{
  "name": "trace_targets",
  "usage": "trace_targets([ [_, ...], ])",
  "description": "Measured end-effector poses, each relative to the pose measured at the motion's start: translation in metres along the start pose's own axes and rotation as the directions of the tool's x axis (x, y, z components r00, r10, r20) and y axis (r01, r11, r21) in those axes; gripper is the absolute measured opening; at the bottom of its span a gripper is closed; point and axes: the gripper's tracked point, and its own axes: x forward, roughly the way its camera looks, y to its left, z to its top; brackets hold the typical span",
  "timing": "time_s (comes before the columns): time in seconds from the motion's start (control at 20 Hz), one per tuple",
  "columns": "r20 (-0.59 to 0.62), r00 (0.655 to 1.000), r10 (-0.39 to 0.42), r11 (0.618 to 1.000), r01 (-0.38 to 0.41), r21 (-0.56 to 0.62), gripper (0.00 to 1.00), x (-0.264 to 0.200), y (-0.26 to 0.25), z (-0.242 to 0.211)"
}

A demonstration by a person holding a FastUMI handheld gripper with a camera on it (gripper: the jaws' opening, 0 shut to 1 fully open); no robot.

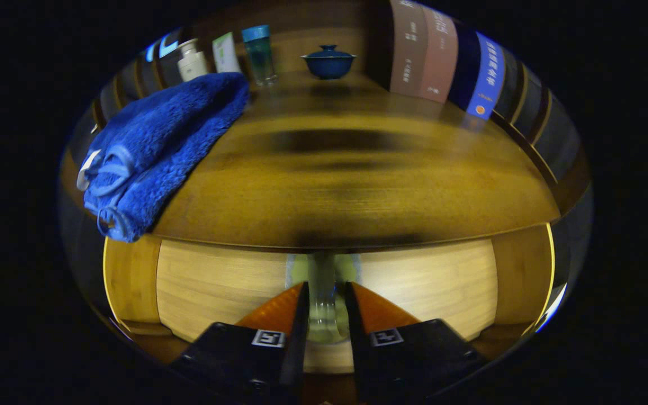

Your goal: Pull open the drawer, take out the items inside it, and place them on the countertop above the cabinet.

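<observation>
Above the cabinet, in order of size: one wooden countertop (358,191), broad and mostly bare. One light wood drawer front (425,281) below its edge, just ahead of the gripper (325,304); whether the drawer stands pulled out cannot be told from this angle. One folded blue towel (161,146) lying on the countertop's left side, one end overhanging the edge; by its placing, probably an item already taken out. One row of books (442,56) upright at the back right. One lidded blue bowl (328,61) at the back centre. One teal bottle (260,53), one white tube (226,52), one white pump bottle (192,59), grouped behind the towel. One clear glass-like item (323,292), small and upright, between the fingers, which stand narrow and appear to press it from both sides. Judged status: part done; this item not yet on the countertop.
</observation>
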Motion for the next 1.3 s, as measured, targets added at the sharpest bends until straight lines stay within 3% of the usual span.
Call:
trace_targets([
  [0.05, 0.001, 1.0, 0.003, 1.0, -0.003, -0.014, 0.18, -0.004, 0.001, -0.003],
  [0.3, -0.007, 1.0, 0.03, 1.0, -0.03, 0.009, 0.18, -0.018, 0.007, -0.009],
  [0.75, 0.084, 0.994, 0.076, 0.997, -0.076, -0.002, 0.18, -0.095, 0.017, -0.003],
  [1.05, 0.159, 0.982, 0.101, 0.995, -0.099, -0.018, 0.18, -0.142, 0.023, 0.033],
  [1.3, 0.192, 0.979, 0.072, 0.997, -0.073, -0.002, 0.18, -0.141, 0.014, 0.089],
])
